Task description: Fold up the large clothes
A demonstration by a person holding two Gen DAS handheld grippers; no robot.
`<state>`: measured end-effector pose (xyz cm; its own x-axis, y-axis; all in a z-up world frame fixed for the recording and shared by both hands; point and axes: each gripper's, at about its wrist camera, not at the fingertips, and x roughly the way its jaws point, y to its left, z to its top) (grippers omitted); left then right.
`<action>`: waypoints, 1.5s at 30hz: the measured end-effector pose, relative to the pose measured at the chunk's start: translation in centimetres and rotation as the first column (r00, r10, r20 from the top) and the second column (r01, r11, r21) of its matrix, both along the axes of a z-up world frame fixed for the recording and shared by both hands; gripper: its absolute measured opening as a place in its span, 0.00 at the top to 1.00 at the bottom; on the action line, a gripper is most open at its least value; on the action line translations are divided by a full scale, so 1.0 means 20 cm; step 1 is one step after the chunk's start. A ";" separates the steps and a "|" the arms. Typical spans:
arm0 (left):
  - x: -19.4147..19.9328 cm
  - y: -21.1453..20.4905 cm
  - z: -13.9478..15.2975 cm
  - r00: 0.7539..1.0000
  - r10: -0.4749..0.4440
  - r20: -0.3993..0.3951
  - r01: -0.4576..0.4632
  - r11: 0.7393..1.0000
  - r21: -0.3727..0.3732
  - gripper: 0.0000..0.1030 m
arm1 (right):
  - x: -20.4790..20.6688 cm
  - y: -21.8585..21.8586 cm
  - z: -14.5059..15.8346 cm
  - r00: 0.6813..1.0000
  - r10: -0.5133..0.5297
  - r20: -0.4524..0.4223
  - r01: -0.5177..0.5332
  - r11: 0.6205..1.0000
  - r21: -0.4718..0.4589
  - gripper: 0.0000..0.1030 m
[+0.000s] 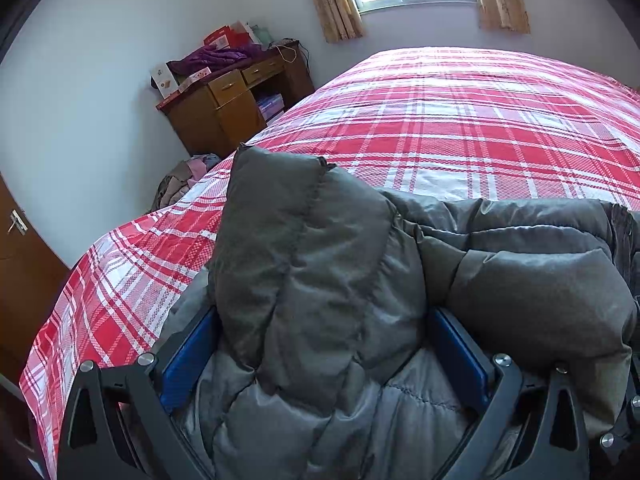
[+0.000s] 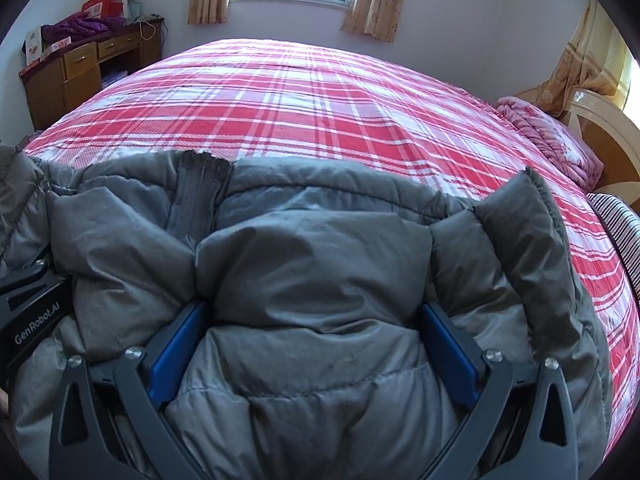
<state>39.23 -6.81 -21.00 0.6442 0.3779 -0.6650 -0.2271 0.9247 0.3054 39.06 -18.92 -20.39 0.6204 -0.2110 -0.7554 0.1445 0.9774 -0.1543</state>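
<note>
A grey quilted puffer jacket (image 1: 500, 264) lies bunched at the near edge of the bed; it also shows in the right wrist view (image 2: 312, 240). My left gripper (image 1: 324, 344) has its blue-padded jaws wide apart with a thick fold of the jacket bulging between them. My right gripper (image 2: 312, 340) stands the same way, jaws wide apart around a padded fold of the jacket. The left gripper's body (image 2: 28, 312) shows at the left edge of the right wrist view, close beside the right gripper. The fingertips are buried in the fabric.
The bed (image 2: 320, 92) has a red and white plaid cover. A wooden desk (image 1: 236, 104) with boxes and purple clothing stands at the far left. A pile of clothes (image 1: 180, 184) lies by the bed. A pink quilt (image 2: 552, 140) lies at the right.
</note>
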 end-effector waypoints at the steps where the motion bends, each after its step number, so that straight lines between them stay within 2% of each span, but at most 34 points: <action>1: 0.00 0.00 0.00 1.000 0.000 0.000 0.000 1.000 -0.001 0.01 | 0.00 0.00 0.00 1.000 -0.001 0.000 0.001 1.000 -0.001 0.00; 12: 0.00 -0.01 0.00 1.000 -0.001 -0.004 0.001 1.000 0.003 0.01 | 0.00 0.00 -0.01 1.000 0.001 -0.004 -0.001 1.000 -0.006 0.00; 14: 0.00 0.01 0.02 0.999 -0.030 -0.025 0.029 0.999 -0.025 0.01 | 0.01 0.00 0.00 1.000 0.002 -0.007 -0.002 1.000 -0.002 0.00; 16: -0.06 0.08 0.09 0.994 -0.091 -0.054 0.086 0.992 -0.092 0.01 | 0.00 -0.01 0.01 1.000 0.006 -0.014 -0.006 1.000 0.009 0.00; 18: -0.20 0.16 0.21 0.994 -0.107 0.005 0.107 0.987 -0.120 0.01 | -0.06 -0.02 0.07 1.000 0.016 -0.011 -0.016 0.999 0.029 0.00; 21: -0.42 0.31 0.31 0.988 -0.096 0.118 0.112 0.983 -0.146 0.01 | -0.31 0.01 0.21 0.995 0.036 0.095 -0.042 0.997 0.058 0.00; 24: -0.49 0.39 0.22 0.994 -0.054 0.092 0.069 0.983 -0.170 0.01 | -0.50 0.07 0.25 0.985 0.071 0.156 -0.078 0.996 0.041 0.00; 27: -0.47 0.42 0.05 1.000 -0.027 0.006 0.028 0.985 -0.169 0.01 | -0.53 0.14 0.14 0.988 0.099 0.122 -0.101 0.995 0.009 0.00; 29: -0.50 0.44 0.02 0.998 -0.021 0.062 0.033 0.978 -0.208 0.01 | -0.51 0.15 0.06 0.988 0.113 0.108 -0.114 0.993 0.007 0.00; 31: -0.50 0.45 0.00 0.997 -0.014 0.069 0.029 0.975 -0.220 0.01 | -0.50 0.15 0.03 0.986 0.121 0.115 -0.122 0.993 0.003 0.00; 36: -0.49 0.47 -0.02 0.998 -0.017 0.067 0.032 0.971 -0.238 0.01 | -0.49 0.17 0.00 0.986 0.124 0.109 -0.123 0.992 -0.017 0.00; 40: -0.52 0.49 0.03 0.999 -0.017 0.036 0.025 0.976 -0.217 0.01 | -0.50 0.16 0.00 0.987 0.127 0.102 -0.127 0.992 -0.008 0.00; 43: -0.69 0.56 0.14 0.991 0.003 0.132 0.026 0.976 -0.215 0.01 | -0.54 0.12 0.06 0.987 0.134 0.089 -0.136 0.991 0.015 0.00; 45: -0.80 0.63 0.18 0.985 0.031 0.172 0.003 0.980 -0.199 0.01 | -0.66 0.12 0.15 0.982 0.130 0.134 -0.135 0.991 0.023 0.00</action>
